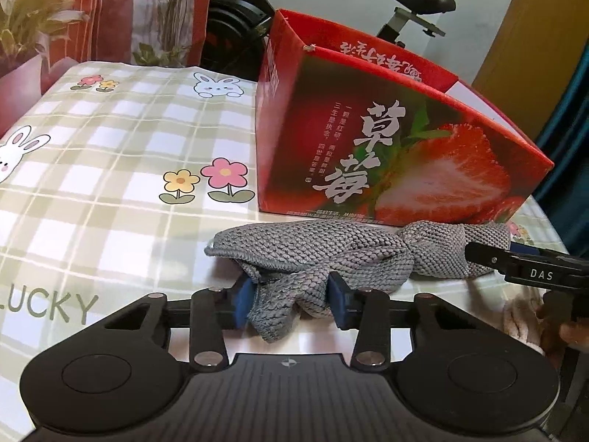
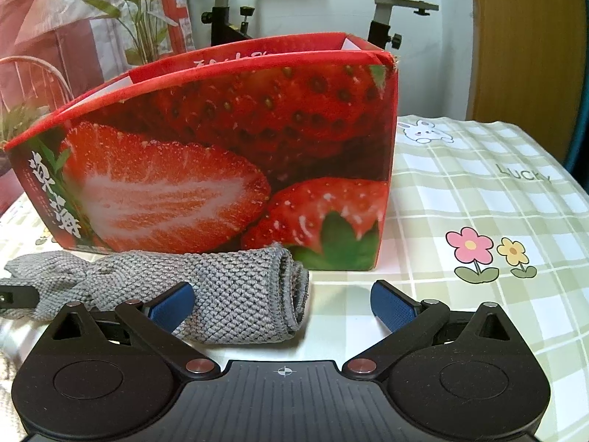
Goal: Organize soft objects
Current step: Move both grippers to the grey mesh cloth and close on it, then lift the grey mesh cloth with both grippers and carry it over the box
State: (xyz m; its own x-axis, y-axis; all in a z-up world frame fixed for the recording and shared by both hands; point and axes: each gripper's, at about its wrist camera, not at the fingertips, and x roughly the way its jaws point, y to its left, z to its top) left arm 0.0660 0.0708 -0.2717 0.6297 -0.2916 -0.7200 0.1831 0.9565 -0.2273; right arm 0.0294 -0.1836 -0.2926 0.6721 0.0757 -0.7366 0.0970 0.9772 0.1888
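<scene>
Left wrist view, left tool (image 1: 291, 300) clamped on grey cloth (image 1: 313, 254), right tool (image 2: 283, 304) spread apart, strawberry box (image 2: 235, 140) contents hidden.

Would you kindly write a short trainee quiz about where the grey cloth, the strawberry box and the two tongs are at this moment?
1. True or false: the left tongs are shut on the grey knitted cloth.
2. Which is right for the right tongs? A: open, with one pad against the cloth's rolled end; B: clamped on the strawberry box; C: holding a sponge.
3. Fill in: the cloth lies on the checked tablecloth, directly in front of the ____.

Key: 1 true; 2 A; 3 strawberry box.
</scene>
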